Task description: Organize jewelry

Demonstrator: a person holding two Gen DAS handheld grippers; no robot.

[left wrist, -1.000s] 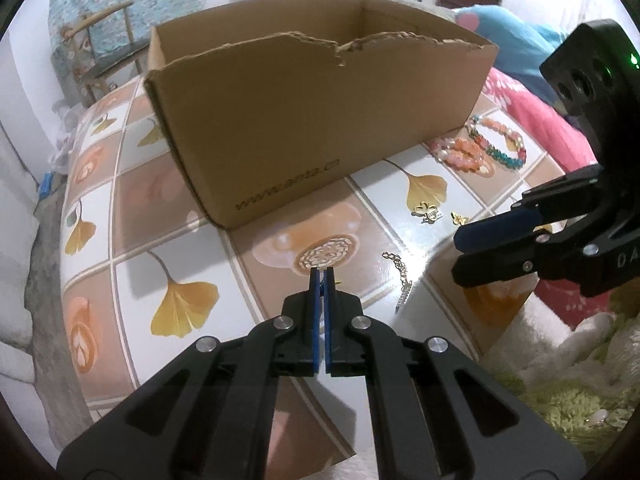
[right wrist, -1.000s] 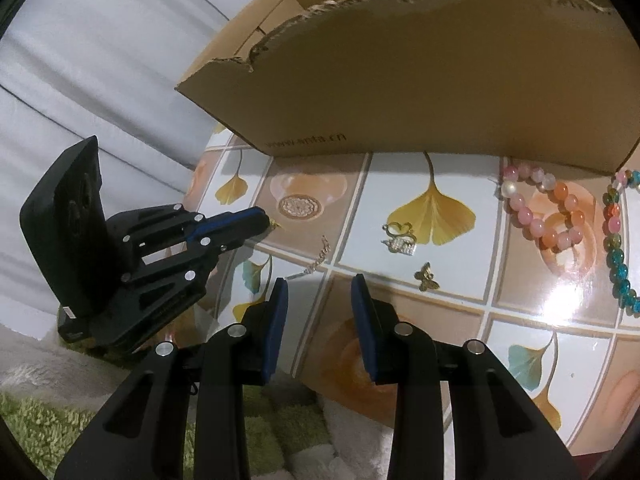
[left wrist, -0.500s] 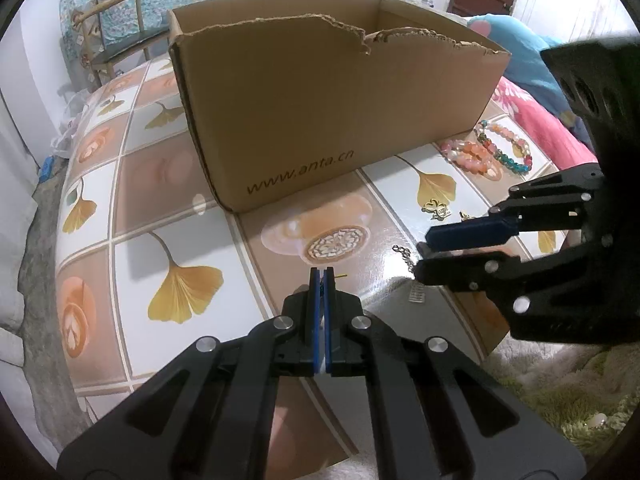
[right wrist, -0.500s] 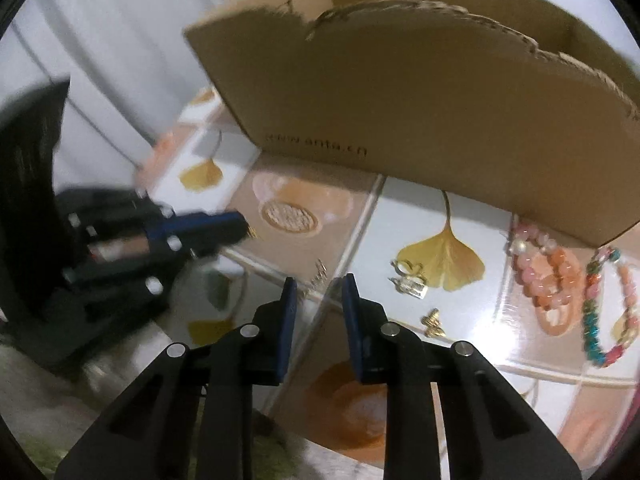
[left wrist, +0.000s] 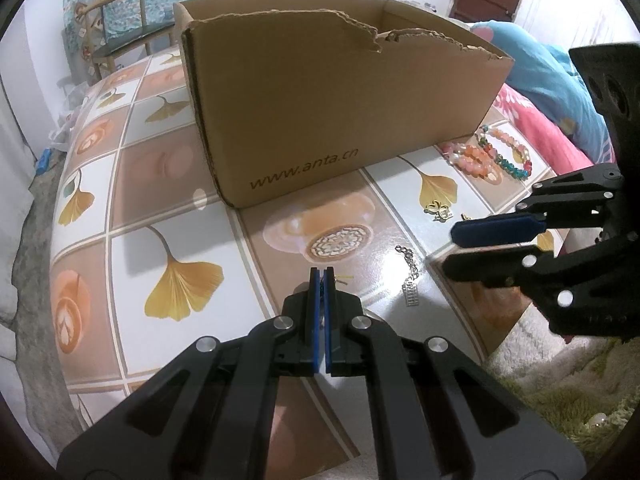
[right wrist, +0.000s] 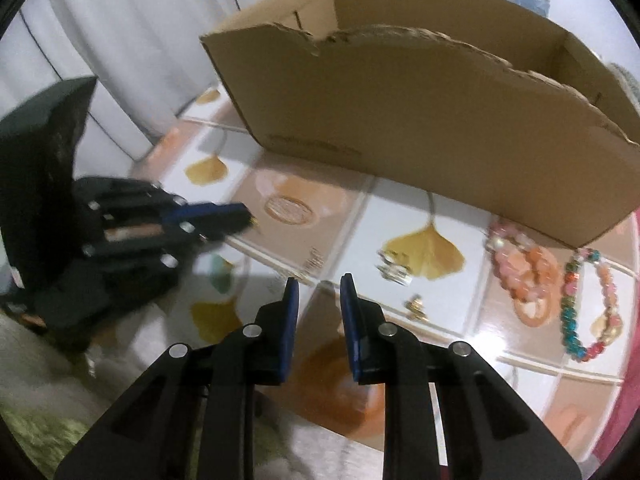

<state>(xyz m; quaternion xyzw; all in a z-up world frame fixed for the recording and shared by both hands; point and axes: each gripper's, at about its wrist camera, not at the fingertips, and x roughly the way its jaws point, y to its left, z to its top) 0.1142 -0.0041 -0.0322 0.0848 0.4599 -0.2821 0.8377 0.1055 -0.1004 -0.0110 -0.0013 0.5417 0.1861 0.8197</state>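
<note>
Blue-padded left gripper (left wrist: 320,276) pinched low — right gripper (right wrist: 319,286) parted.

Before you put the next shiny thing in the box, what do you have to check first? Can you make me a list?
1. Cardboard box open on top: ok.
2. Right gripper open, nothing between its fingers: ok.
3. Left gripper shut, something small and gold at its tip: cannot tell what it holds.
4. Silver chain lying free on the table: ok.
5. Bead bracelets and gold charms not yet in the box: not ok.
6. Right wrist view sharp enough to aim: not ok, blurred.
</note>
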